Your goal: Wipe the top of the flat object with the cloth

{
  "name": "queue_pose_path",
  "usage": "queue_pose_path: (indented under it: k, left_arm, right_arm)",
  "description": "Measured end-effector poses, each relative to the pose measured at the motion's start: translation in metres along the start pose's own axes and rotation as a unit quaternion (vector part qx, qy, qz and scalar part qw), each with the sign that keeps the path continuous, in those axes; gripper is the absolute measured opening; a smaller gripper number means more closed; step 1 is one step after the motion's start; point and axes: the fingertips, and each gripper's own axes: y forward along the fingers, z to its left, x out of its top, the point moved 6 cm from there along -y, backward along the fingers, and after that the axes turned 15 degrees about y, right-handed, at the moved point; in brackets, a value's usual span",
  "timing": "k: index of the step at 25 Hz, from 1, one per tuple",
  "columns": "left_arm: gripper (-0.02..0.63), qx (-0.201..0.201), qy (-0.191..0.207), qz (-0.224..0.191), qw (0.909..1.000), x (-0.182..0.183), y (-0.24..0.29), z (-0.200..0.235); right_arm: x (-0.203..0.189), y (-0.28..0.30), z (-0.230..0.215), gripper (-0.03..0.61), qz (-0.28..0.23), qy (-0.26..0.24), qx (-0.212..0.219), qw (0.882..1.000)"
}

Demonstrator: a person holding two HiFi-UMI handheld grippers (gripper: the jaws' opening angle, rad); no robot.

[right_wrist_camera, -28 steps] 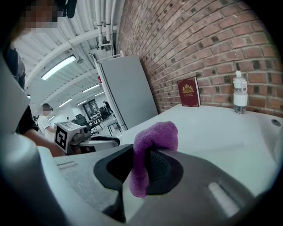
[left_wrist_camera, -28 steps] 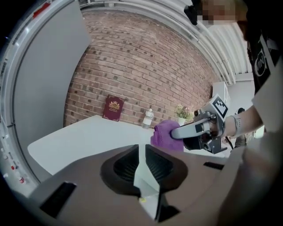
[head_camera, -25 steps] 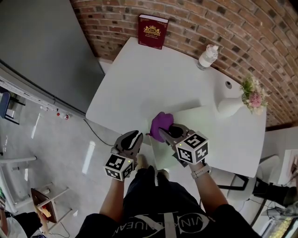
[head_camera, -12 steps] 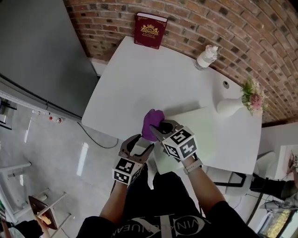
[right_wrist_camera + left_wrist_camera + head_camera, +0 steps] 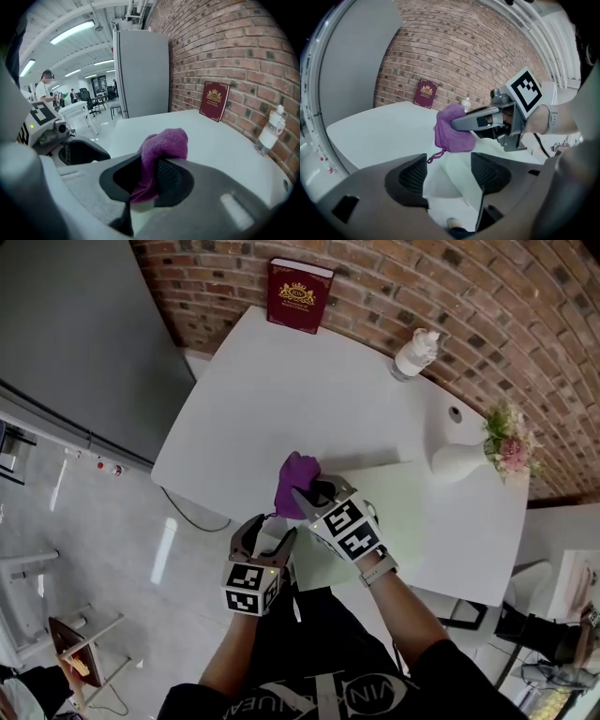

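A pale flat board lies on the white table at its near right. The purple cloth hangs bunched at the board's near left corner, with my right gripper shut on it. In the right gripper view the cloth bulges out above the jaws of that gripper. My left gripper is just below the table's near edge. Its jaws have just been opening, and they stand apart around a corner of the board without pressing on it. From the left gripper, the cloth is close ahead.
At the table's far edge, a dark red book leans on the brick wall. A clear bottle stands at the back right, and a white vase with flowers beside the board. A grey cabinet stands left of the table.
The left jaws went from shut to open and the left gripper dropped lower by the table edge. My right gripper carried the cloth left along the board's near edge.
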Motion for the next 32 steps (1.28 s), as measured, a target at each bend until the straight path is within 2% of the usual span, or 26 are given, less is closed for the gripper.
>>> queue_pose_path:
  k: [3, 5, 9, 13, 15, 17, 25, 32]
  left_arm:
    - [0.272, -0.011, -0.001, 0.014, 0.9998, 0.005, 0.007, -0.015]
    - [0.272, -0.003, -0.006, 0.032, 0.9995, 0.004, 0.012, -0.021]
    - [0.27, 0.031, -0.053, 0.034, 0.9976, -0.001, 0.01, -0.023]
    - [0.257, 0.041, -0.091, 0.039, 0.9942, -0.003, 0.011, -0.026]
    - [0.222, 0.04, -0.089, 0.038, 0.9945, -0.001, 0.011, -0.03]
    - [0.155, 0.043, -0.081, 0.03, 0.9953, 0.001, 0.011, -0.035]
    - [0.146, 0.055, -0.087, 0.027, 0.9943, 0.002, 0.012, -0.038]
    - [0.144, 0.059, -0.096, 0.022, 0.9934, 0.001, 0.011, -0.039]
  right_arm:
    - [-0.003, -0.003, -0.006, 0.061, -0.006, -0.003, 0.013, 1.0]
    - [-0.005, -0.006, -0.011, 0.061, -0.009, -0.004, 0.016, 1.0]
    - [-0.008, -0.017, -0.022, 0.061, -0.012, -0.003, 0.009, 1.0]
    - [-0.015, -0.032, -0.048, 0.061, -0.016, -0.004, -0.015, 1.0]
    - [-0.018, -0.041, -0.062, 0.061, -0.017, -0.004, -0.026, 0.999]
    - [-0.025, -0.052, -0.078, 0.061, -0.015, -0.002, -0.042, 0.999]
    - [-0.049, -0.102, -0.146, 0.061, -0.016, 0.028, -0.112, 0.993]
    - [-0.068, -0.134, -0.188, 0.061, -0.013, 0.039, -0.16, 0.986]
